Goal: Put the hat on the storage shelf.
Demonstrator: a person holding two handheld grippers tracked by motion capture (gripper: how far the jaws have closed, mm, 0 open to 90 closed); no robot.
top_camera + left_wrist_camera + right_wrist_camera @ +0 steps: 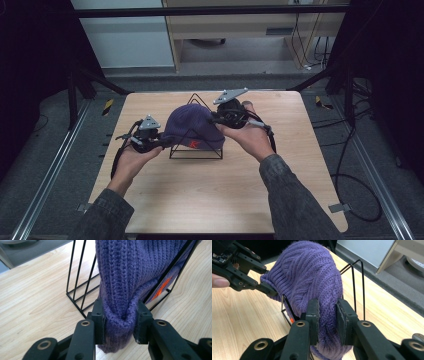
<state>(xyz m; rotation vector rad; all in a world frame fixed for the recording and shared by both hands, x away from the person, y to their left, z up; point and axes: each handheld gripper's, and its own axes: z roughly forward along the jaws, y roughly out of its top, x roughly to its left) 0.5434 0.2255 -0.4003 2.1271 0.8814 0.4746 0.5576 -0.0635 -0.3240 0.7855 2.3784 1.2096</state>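
A purple knit beanie [191, 125] is draped over a black wire triangular rack [196, 152] in the middle of the wooden table. An orange tag [193, 144] shows at its front hem. My left gripper [162, 143] is shut on the hem at the beanie's left side; the knit [120, 315] bunches between its black jaws. My right gripper [214, 120] is shut on the beanie's right side, with a fold of knit [327, 320] pinched between its pads. The left gripper [270, 291] also appears in the right gripper view, gripping the far hem.
The wooden table [215, 190] has bare surface in front of the rack and on both sides. The rack's wire bars [80, 277] stand upright beside the beanie. Cables [350, 165] trail on the floor to the right. Dark frame legs stand behind the table.
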